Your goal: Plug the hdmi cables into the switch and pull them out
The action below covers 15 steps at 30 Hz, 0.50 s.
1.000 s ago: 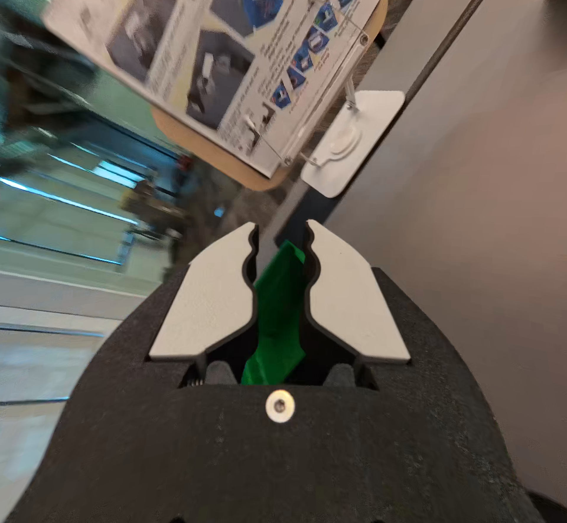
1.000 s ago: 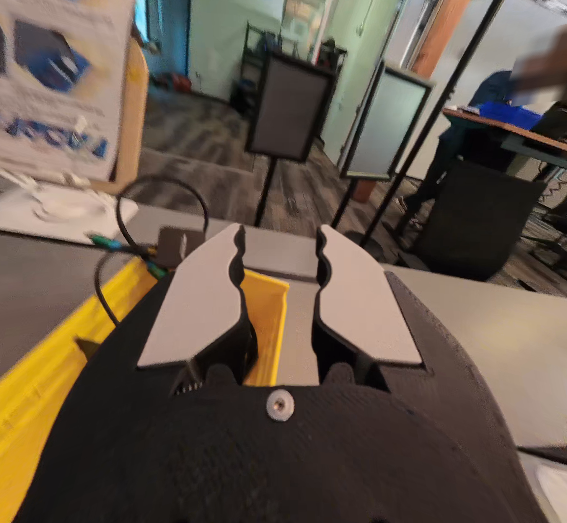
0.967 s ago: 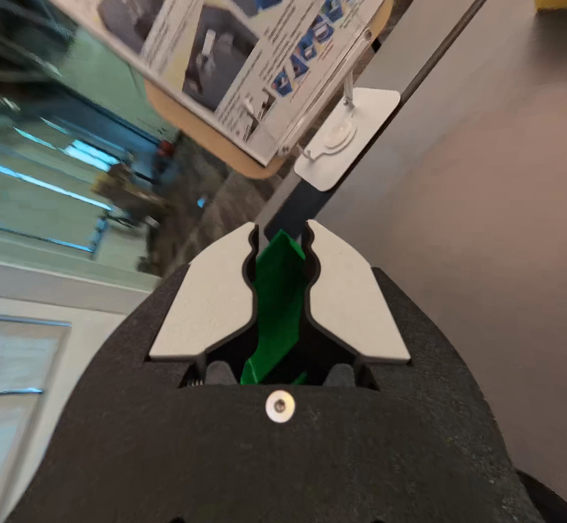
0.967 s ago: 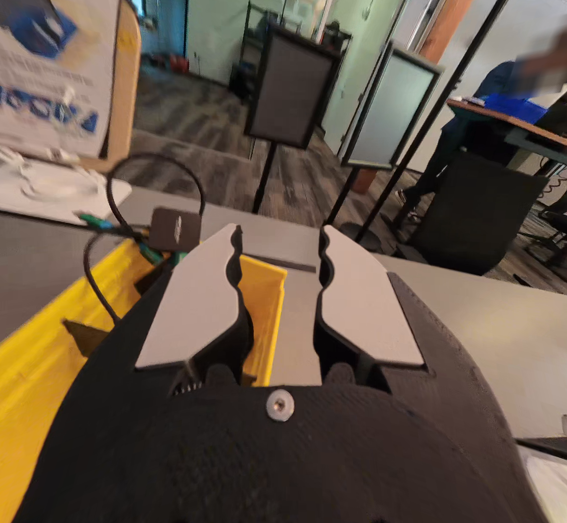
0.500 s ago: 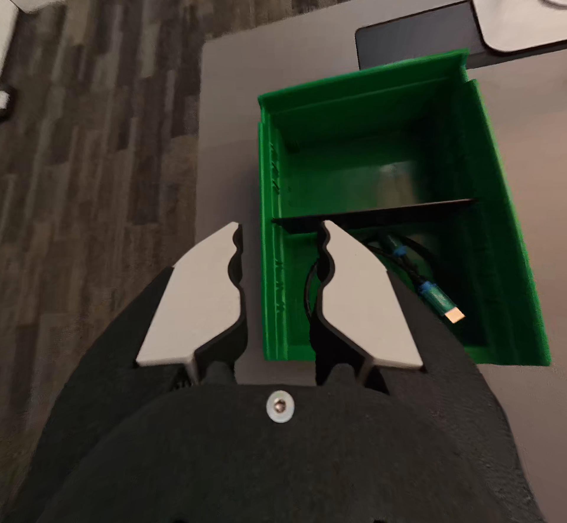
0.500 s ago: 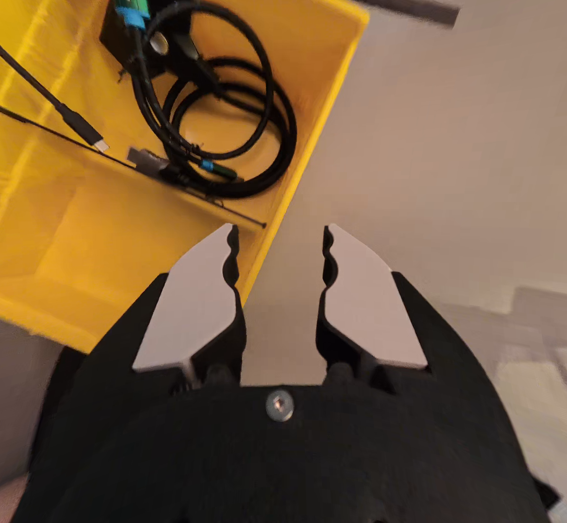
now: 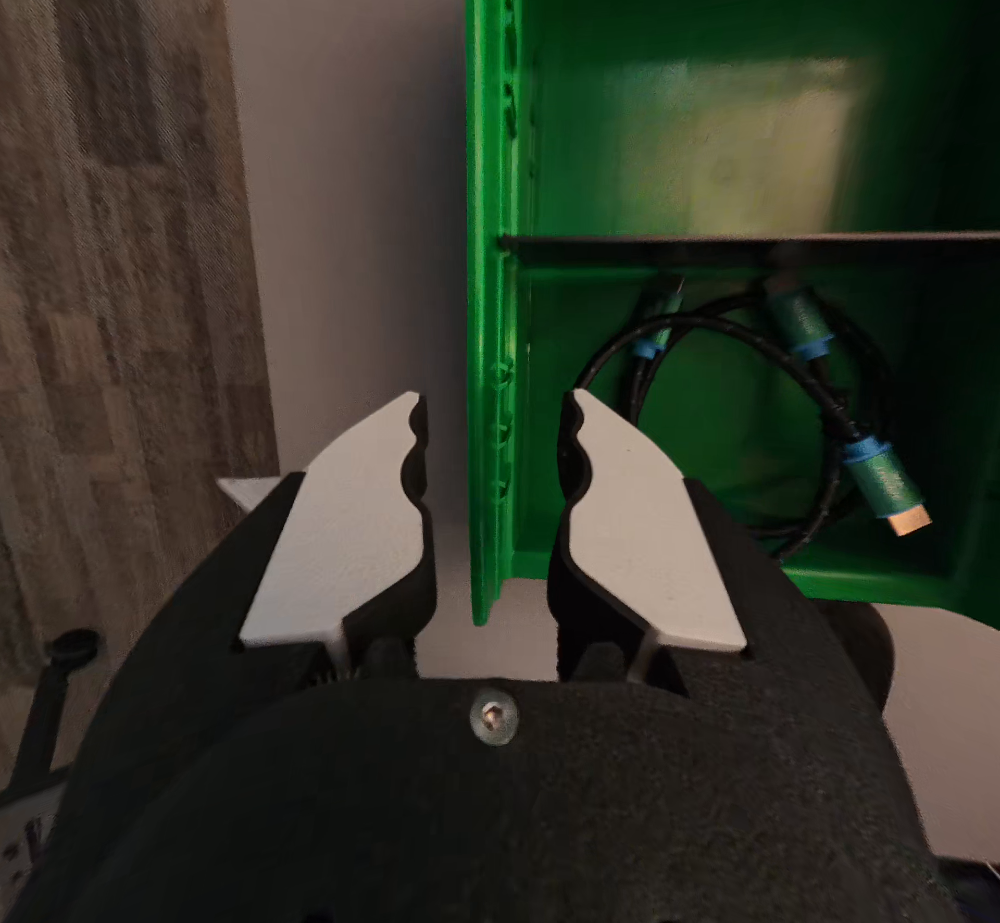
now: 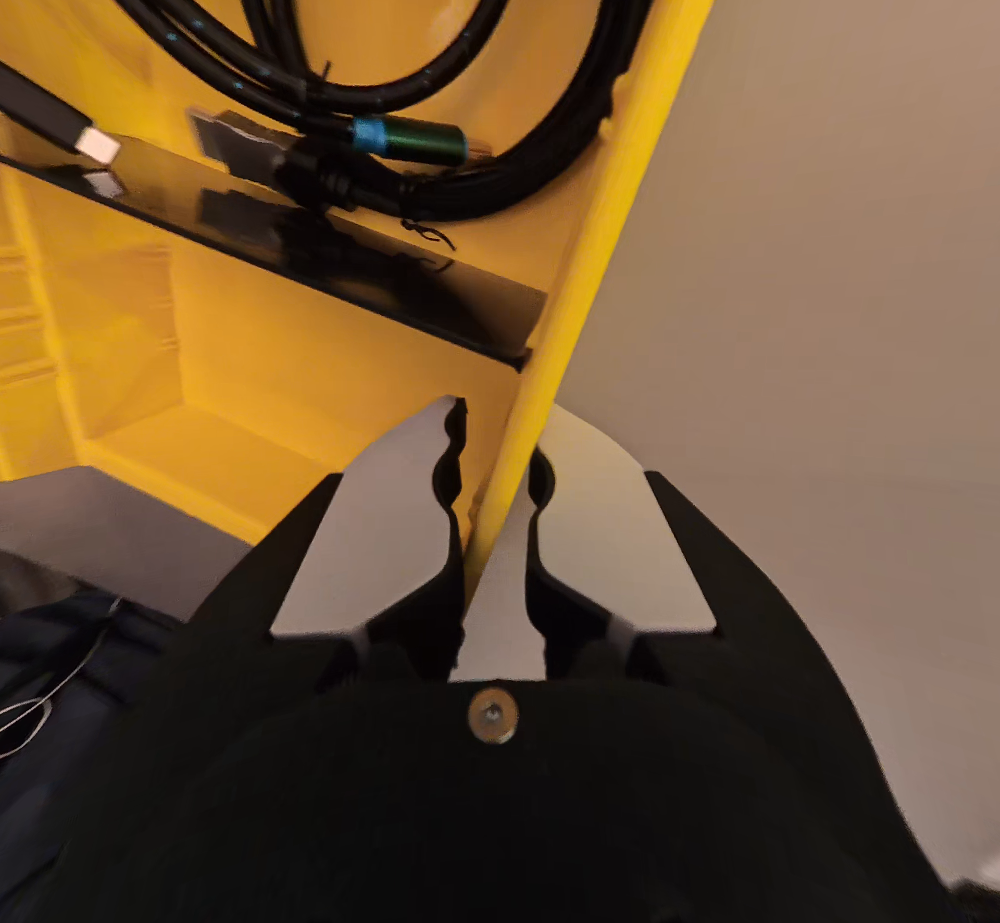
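In the left wrist view, our left gripper (image 7: pixel 492 399) has its jaws spread wide, one on each side of the green bin (image 7: pixel 489 193) wall, not touching it. Inside the near part of the bin lies a coiled black cable (image 7: pixel 757 410) with green plugs; one gold tip (image 7: pixel 909 521) points our way. A dark divider (image 7: pixel 757 247) crosses the bin.

In the right wrist view, our right gripper (image 8: pixel 500 404) has its jaws close around the yellow bin (image 8: pixel 622 193) wall, and we think they pinch it. More cables (image 8: pixel 379 85) lie behind a black divider (image 8: pixel 324 253). We cannot pick out the switch.

We think we are only setting the bins in place. Next we need to let go and reach for a plug.
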### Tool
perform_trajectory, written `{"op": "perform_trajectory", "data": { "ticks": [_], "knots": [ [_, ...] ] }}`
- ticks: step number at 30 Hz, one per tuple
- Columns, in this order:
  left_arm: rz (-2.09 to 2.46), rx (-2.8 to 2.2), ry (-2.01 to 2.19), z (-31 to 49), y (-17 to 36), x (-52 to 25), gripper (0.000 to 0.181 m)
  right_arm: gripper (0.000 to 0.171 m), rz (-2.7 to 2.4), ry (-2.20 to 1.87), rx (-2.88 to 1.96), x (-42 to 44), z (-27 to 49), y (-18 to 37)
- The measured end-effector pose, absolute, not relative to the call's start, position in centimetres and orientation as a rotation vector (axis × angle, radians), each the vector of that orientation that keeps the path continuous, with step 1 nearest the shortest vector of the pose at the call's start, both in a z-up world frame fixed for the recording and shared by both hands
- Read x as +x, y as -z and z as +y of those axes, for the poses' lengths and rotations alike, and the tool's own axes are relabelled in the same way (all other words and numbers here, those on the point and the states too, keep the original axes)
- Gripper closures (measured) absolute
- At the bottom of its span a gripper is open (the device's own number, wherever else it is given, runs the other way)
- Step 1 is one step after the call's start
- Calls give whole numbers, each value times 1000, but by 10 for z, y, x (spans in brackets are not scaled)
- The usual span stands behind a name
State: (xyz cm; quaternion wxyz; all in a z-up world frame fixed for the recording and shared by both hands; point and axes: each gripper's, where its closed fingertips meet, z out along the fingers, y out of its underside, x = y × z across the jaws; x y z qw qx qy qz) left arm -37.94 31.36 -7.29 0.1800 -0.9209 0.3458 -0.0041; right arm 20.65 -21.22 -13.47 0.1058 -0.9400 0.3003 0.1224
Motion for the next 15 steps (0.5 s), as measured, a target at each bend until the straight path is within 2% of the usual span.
{"op": "perform_trajectory", "data": {
  "ticks": [4, 9, 15],
  "knots": [
    [996, -2714, -1, 315, 100, -387, 143, 163, 880, -209, -2881, 212, -217, 137],
    [1055, -2803, 117, 306, 118, -383, 173, 165, 863, -196, -2884, 214, -206, 137],
    [1173, -2767, 77, 302, 118, -380, 172, 165, 846, -196, -2900, 208, -189, 137]
  ]
}}
